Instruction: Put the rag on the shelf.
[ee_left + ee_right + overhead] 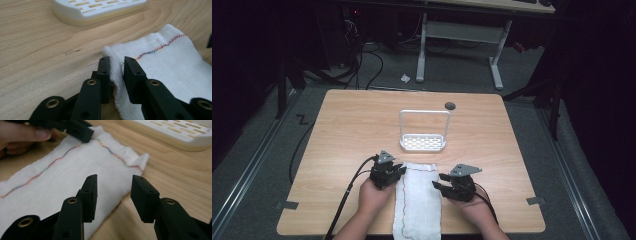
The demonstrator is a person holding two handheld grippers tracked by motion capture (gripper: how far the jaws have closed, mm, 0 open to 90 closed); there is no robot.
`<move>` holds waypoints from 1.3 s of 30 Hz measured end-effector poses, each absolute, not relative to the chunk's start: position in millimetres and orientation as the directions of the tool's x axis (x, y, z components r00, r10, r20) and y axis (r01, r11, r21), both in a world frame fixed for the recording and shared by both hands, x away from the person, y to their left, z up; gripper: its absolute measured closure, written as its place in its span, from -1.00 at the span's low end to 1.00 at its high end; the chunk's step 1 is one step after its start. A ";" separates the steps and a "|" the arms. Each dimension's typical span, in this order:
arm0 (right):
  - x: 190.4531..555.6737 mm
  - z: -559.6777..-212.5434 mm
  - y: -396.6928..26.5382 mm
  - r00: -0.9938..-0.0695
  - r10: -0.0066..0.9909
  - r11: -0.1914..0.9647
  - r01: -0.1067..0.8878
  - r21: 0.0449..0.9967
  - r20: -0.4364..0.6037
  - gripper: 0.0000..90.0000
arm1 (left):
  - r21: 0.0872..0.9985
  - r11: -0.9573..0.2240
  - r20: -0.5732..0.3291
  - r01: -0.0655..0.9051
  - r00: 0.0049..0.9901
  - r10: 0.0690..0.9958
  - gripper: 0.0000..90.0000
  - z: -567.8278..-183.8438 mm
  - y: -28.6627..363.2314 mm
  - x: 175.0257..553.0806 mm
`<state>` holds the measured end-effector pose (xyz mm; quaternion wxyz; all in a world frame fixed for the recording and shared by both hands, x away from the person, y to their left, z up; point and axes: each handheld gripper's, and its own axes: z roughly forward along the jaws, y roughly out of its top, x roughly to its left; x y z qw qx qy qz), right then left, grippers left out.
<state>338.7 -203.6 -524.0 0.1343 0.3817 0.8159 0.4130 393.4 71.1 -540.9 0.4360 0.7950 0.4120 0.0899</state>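
- One of two grabs looks made: in the left gripper view the left gripper [116, 72] has its black jaws pinching the raised left edge of the white woven cloth with the multicoloured stitched hem [162, 65]
- The cloth lies flat on the pale wooden table [342, 130], lengthwise between the two hands, its far end just short of the white slotted plastic tray with a wire handle [423, 142]
- The right gripper [113, 192] has its jaws spread over the cloth's right edge, gripping nothing yet, so that side is left to take; I judge the lifting or folding has not begun
- The cloth's near end is cut off at the bottom of the high view
- Whether the left jaws hold one layer or a fold is hard to tell
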 end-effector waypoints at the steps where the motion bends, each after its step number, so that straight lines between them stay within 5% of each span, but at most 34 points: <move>1: 338.7 -524.0 -203.6 -0.673 0.734 0.368 0.512 0.776 0.096 0.24 | 0.767 -0.280 -0.216 0.577 0.644 0.734 0.74 -540.9 71.1 393.4; 14: 387.1 -529.1 -191.6 -0.603 0.788 0.347 0.604 0.717 0.127 0.33 | 0.760 -0.278 -0.239 0.588 0.650 0.722 0.82 -541.3 72.4 394.5; 22: 382.8 -534.2 -188.5 -0.625 0.763 0.340 0.603 0.721 0.164 0.90 | 0.747 -0.255 -0.289 0.613 0.646 0.706 0.83 -542.0 75.9 397.2; 39: 353.4 -506.1 -185.9 -0.635 0.768 0.312 0.480 0.820 0.080 0.91 | 0.858 -0.168 -0.250 0.485 0.680 0.689 0.86 -512.7 78.8 369.0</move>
